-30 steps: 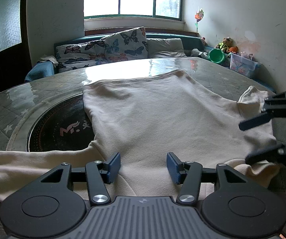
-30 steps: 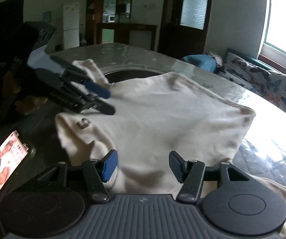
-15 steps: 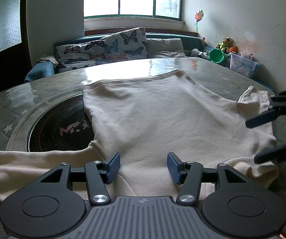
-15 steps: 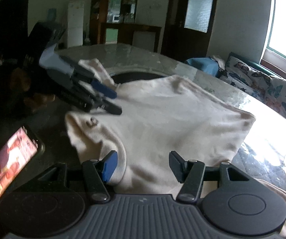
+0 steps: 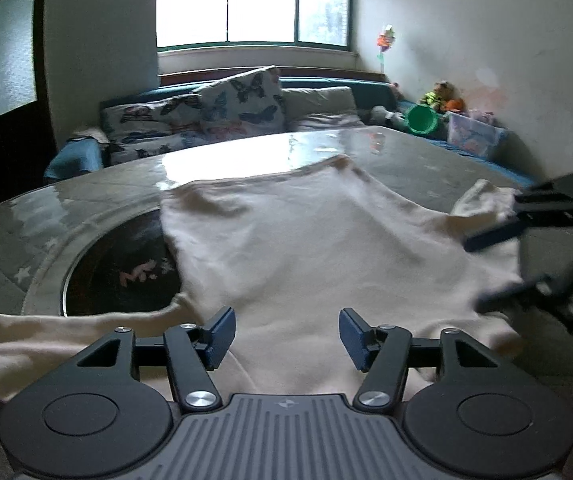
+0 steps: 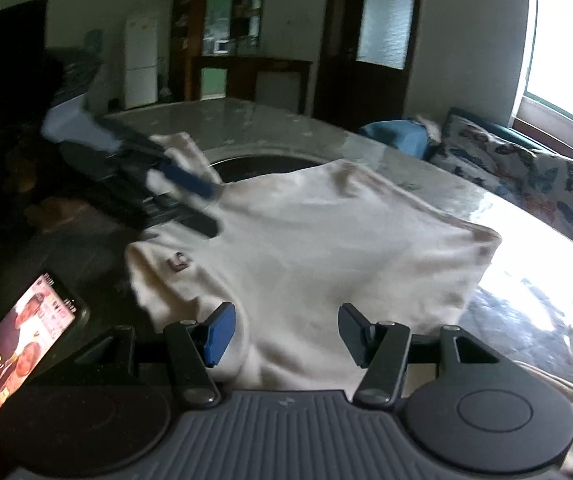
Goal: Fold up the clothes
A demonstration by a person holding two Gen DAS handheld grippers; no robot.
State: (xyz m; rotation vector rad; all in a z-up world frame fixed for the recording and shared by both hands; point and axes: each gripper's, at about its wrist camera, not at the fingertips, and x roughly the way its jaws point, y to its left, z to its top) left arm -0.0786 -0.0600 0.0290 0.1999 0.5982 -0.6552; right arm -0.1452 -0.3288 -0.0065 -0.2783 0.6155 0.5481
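Both grippers tilt downward over the table (image 5: 86,208). The left gripper (image 5: 286,338) is opening, the right gripper (image 6: 284,334) gapes; a soft, rumpled cream shirt (image 5: 318,248) lies flat beneath and ahead of their fingers, ungripped.

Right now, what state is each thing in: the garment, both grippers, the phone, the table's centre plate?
Cream garment: spread flat on the table, unfolded, one sleeve trailing out to the side.
Left gripper: jaws opening, over the garment's near edge, gripping nothing.
Right gripper: open, over the garment, gripping nothing.
Phone: screen lit.
Dark centre plate: partly covered by the garment.
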